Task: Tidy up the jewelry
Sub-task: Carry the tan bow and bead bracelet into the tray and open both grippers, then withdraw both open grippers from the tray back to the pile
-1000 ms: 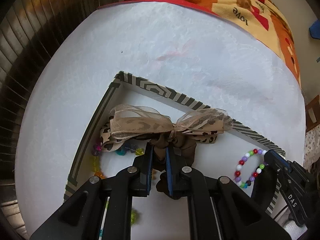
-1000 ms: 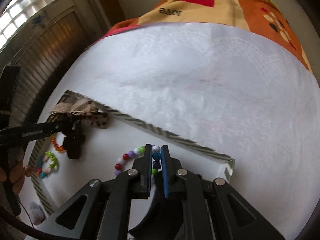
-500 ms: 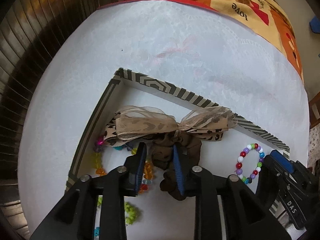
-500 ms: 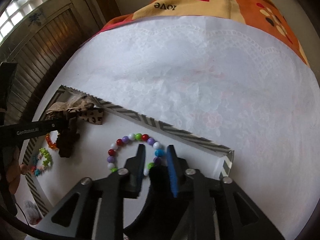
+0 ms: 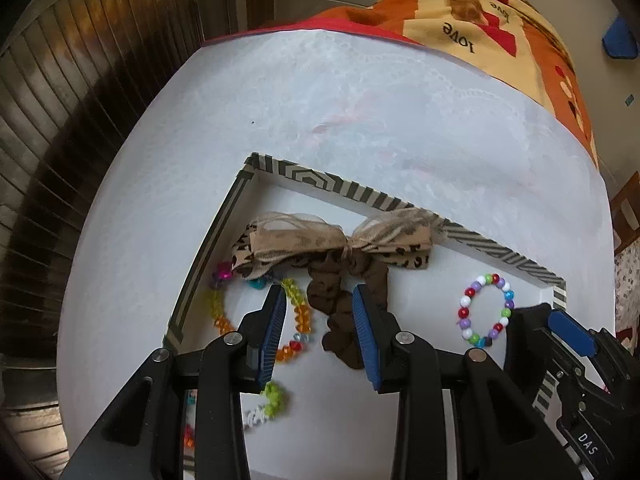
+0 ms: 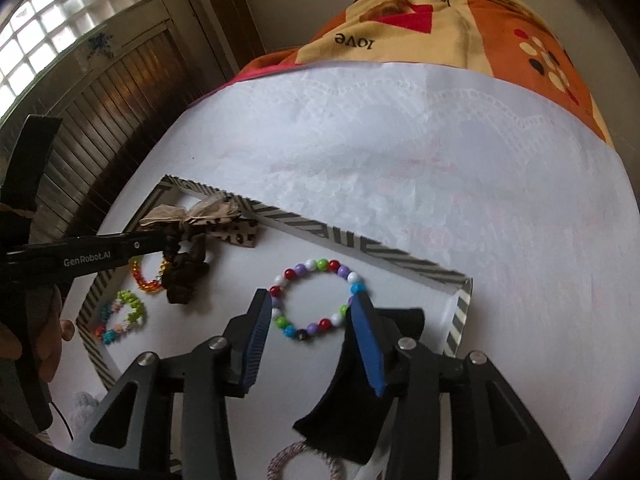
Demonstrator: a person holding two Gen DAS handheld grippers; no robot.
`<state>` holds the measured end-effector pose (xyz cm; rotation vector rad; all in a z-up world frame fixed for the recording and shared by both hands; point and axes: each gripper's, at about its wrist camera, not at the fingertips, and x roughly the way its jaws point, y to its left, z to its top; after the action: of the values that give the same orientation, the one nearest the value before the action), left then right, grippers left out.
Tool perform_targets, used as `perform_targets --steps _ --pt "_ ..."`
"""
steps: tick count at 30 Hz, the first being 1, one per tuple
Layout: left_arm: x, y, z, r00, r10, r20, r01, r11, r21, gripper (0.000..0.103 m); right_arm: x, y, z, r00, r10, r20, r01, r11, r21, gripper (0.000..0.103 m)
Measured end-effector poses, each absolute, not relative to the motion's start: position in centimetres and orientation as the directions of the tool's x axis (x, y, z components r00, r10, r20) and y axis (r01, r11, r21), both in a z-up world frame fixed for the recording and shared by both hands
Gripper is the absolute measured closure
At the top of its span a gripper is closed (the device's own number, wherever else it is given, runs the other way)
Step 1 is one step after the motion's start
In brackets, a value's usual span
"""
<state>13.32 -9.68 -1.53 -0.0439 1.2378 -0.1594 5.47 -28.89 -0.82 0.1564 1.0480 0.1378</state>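
A white tray with a striped rim (image 5: 304,174) (image 6: 360,248) lies on the white cloth. In it a leopard-print bow scrunchie (image 5: 340,256) (image 6: 188,268) rests near the far left corner. My left gripper (image 5: 320,320) hangs just above it with its jaws opening; the brown scrunchie loop lies loose between them. A multicoloured bead bracelet (image 6: 316,300) (image 5: 484,308) lies flat toward the tray's right end. My right gripper (image 6: 310,328) hovers over it, jaws opening, and the pads are clear of the beads.
An orange and yellow crystal bracelet (image 5: 298,320) and a green spiky one (image 6: 128,312) lie at the tray's left end. A black cloth piece (image 6: 360,400) and a braided ring (image 6: 304,460) sit near the front. A patterned blanket (image 6: 440,20) lies beyond the cloth. A hand (image 6: 52,340) is at the left.
Both grippers went from shut to open and rose back a little. The scrunchie and the bead bracelet were let go and now lie in the tray.
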Motion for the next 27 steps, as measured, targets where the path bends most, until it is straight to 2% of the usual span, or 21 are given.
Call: perform_targets --steps 27 --pt "4.3 -8.7 1.3 0.350 -0.133 -0.927 0.191 0.979 -0.068 0.088 -2.9 -27.0 1.8 0.511 0.170 -0.843 0.032 0.976 0.217 0.052"
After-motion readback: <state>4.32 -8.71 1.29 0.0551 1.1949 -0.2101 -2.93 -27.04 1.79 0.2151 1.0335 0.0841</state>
